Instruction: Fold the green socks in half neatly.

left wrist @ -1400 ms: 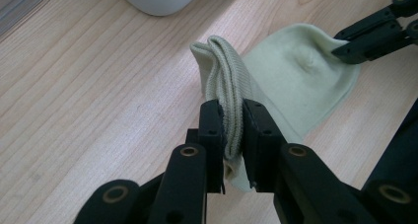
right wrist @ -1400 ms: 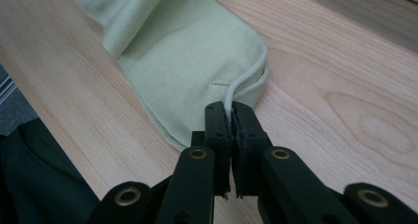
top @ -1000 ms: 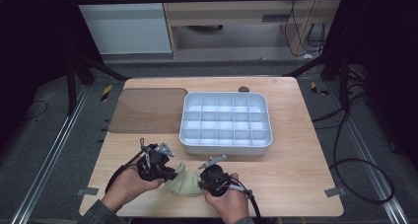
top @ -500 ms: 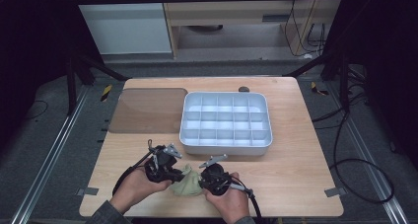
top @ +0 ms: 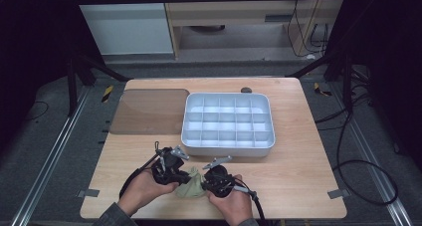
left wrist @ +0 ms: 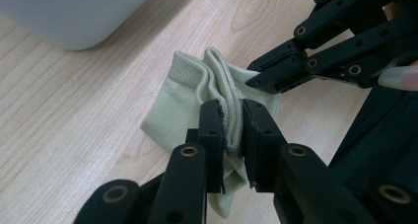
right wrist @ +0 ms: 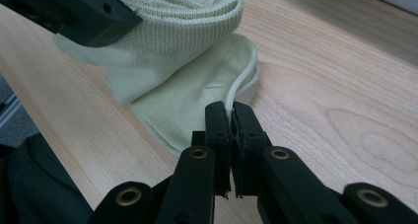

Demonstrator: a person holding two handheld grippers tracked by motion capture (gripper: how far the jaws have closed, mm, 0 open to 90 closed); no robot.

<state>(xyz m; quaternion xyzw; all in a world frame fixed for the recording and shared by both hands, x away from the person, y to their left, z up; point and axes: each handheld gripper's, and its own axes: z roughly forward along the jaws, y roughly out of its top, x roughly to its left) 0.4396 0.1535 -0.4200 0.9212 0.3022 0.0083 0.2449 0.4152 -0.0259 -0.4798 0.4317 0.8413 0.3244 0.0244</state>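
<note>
Both clamped on sock [top: 191,188]: left gripper [left wrist: 231,123] on ribbed cuff, right gripper [right wrist: 230,120] on thin edge — could slip free if tugged apart.

The wooden surface [top: 298,186] carried a pale green sock [top: 191,188] between the fingers, with a white compartment tray [top: 228,149] and a brown mat [top: 147,111] beyond them.

Both grippers sit close together at the table's [top: 298,186] near edge, the left gripper [top: 180,172] and right gripper [top: 209,178] clamped on one pale green sock [top: 193,188], so nothing passes between them. Just beyond stands the white compartment tray [top: 228,150], its near wall blocking a straight push forward (the left gripper view shows its rounded corner [left wrist: 74,21] close by). Bare wood lies open to the right of the hands and to the left. The brown mat [top: 147,111] lies flat at the far left.
</note>
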